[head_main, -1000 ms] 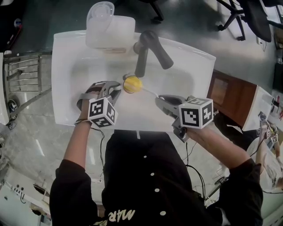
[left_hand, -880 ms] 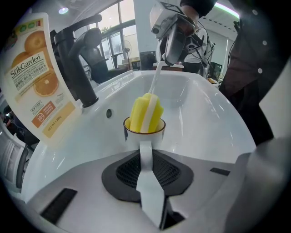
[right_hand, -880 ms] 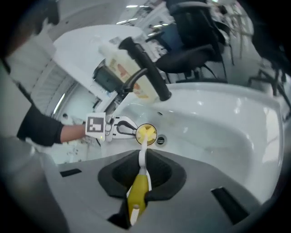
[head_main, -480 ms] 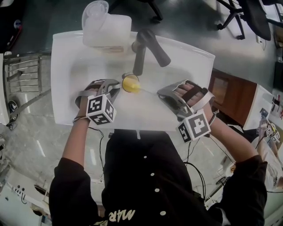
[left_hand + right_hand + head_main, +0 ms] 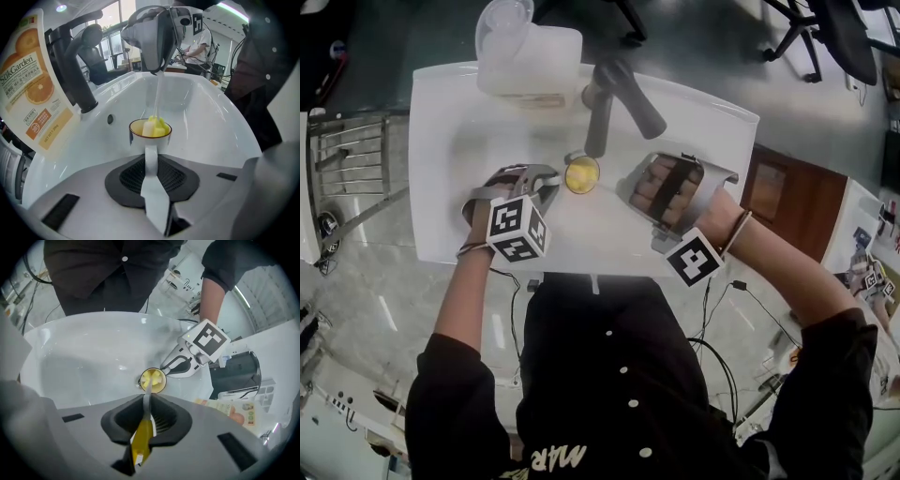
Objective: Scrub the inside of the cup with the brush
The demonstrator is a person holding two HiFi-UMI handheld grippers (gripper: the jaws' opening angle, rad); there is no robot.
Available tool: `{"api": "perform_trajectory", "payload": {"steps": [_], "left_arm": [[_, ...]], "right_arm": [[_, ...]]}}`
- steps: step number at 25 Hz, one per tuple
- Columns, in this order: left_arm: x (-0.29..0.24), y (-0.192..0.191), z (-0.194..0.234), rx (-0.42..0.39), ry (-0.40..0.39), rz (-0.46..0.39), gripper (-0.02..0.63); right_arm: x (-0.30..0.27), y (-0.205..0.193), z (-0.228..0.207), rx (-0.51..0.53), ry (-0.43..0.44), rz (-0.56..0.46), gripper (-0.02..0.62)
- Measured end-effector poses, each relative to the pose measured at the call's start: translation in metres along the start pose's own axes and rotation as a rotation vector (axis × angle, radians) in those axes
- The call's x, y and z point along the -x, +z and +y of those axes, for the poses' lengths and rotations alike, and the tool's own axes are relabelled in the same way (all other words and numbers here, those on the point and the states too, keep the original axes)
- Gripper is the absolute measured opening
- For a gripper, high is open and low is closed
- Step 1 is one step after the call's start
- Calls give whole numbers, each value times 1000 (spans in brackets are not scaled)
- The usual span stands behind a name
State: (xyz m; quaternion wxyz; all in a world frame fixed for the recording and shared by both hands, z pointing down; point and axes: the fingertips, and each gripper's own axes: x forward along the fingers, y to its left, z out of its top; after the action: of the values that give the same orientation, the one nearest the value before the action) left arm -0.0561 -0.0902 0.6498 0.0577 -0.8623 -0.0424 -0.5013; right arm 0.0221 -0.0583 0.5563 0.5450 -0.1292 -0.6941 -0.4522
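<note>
We see a black faucet (image 5: pixel 614 103) rising behind the white sink basin (image 5: pixel 450 141), with an orange-juice carton (image 5: pixel 33 89) leaning at the back rim. The spout ends just beside the small white cup with a yellow inside and a brown rim (image 5: pixel 150 139), low in the basin. Since a second ago our right tool (image 5: pixel 143 422) has rolled over, so its marker cube (image 5: pixel 693 260) now faces us; the left tool (image 5: pixel 151 180) has kept still. The left tool is clenched on the cup's handle. The right tool grips the yellow-handled brush (image 5: pixel 142 440), whose yellow sponge head sits inside the cup.

cup (image 5: pixel 581 174) in sink (image 5: pixel 455 141) | brush (image 5: pixel 155 126) in cup | faucet (image 5: pixel 614 98) behind cup | carton (image 5: pixel 33 79) left of faucet
</note>
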Motion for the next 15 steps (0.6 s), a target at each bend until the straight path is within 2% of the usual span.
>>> {"api": "perform_trajectory", "payload": {"steps": [3, 6, 8, 13, 15], "left_arm": [[0, 0, 1, 12, 5, -3, 84], [1, -1, 0, 21, 9, -3, 84], [0, -1, 0, 23, 11, -4, 83], [-1, 0, -1, 16, 17, -8, 83], [0, 0, -2, 16, 23, -11, 83]], "right_arm": [[-10, -1, 0, -105, -1, -2, 51], [-14, -3, -2, -365, 17, -24, 51], [-16, -6, 1, -633, 43, -47, 51], [-20, -12, 8, -1443, 147, -140, 51], [-21, -12, 11, -1701, 188, -187, 51]]}}
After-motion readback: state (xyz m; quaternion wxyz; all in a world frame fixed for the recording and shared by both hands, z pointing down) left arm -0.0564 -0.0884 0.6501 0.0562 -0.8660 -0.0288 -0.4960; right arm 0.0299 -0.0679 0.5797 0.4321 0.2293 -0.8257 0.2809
